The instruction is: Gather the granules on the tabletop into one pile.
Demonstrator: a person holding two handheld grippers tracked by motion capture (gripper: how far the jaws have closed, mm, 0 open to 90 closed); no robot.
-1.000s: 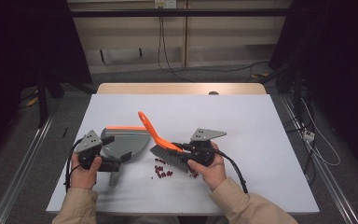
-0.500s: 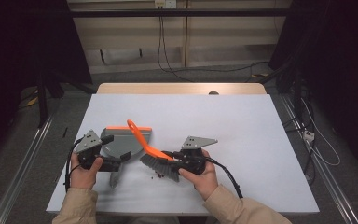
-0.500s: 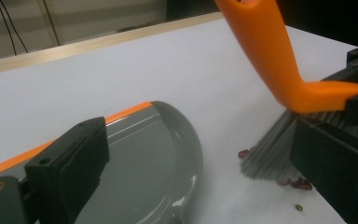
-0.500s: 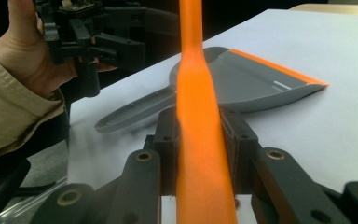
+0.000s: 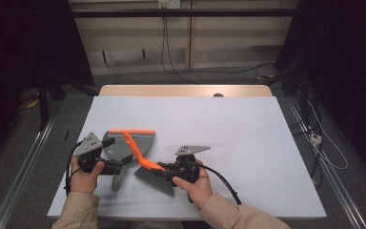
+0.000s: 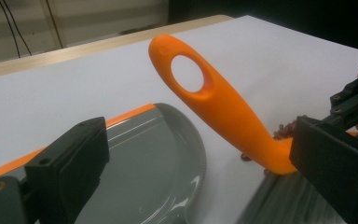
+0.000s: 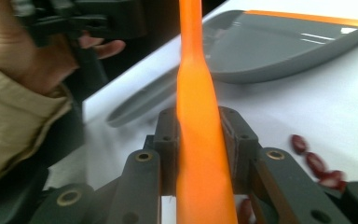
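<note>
Right gripper [image 5: 167, 167] is clamped on the orange handle of the brush [image 5: 145, 163], jaws pressing both sides, so the bristles trail on the table [image 5: 248, 143] and drive the red beans [image 7: 317, 163] toward the dustpan [image 5: 124, 145]. Left gripper [image 5: 110, 167] holds the grey dustpan handle; its jaw closure cannot be confirmed. Dustpan lies flat, mouth facing the brush, to receive the beans.
</note>
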